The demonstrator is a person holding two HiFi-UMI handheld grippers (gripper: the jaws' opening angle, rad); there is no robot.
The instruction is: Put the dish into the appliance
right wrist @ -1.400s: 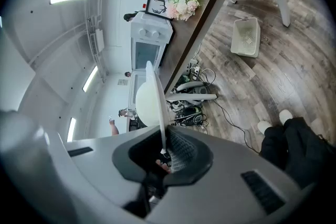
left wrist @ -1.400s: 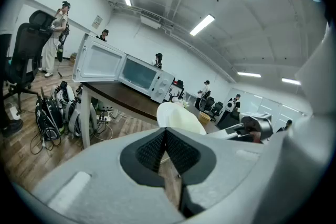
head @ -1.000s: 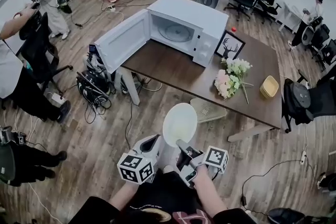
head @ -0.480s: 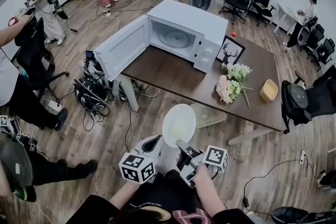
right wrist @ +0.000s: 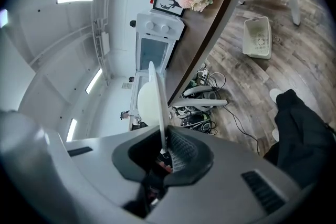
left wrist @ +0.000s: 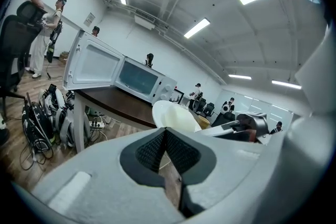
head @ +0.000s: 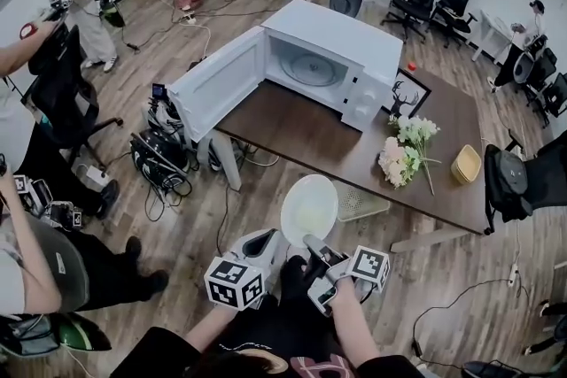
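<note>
A white dish (head: 308,210) stands on edge in front of me, short of the brown table (head: 301,133). My right gripper (head: 310,243) is shut on its lower rim; in the right gripper view the dish (right wrist: 157,105) rises edge-on from between the jaws of this gripper (right wrist: 165,150). My left gripper (head: 268,239) sits just left of the dish, shut with nothing in it; its pads meet in the left gripper view (left wrist: 166,132), where the dish (left wrist: 173,114) shows beyond. The white microwave (head: 332,57) stands on the table's far end with its door (head: 217,84) swung wide open.
Flowers (head: 403,157), a framed deer picture (head: 409,93) and a yellow bowl (head: 467,164) lie on the table's right part. A white basket (head: 359,201) sits under it. Cables and gear (head: 164,159) crowd the floor at left, near people and office chairs.
Both grippers and the dish have moved toward the table; the microwave looks nearer. The person at the lower left has stepped closer.
</note>
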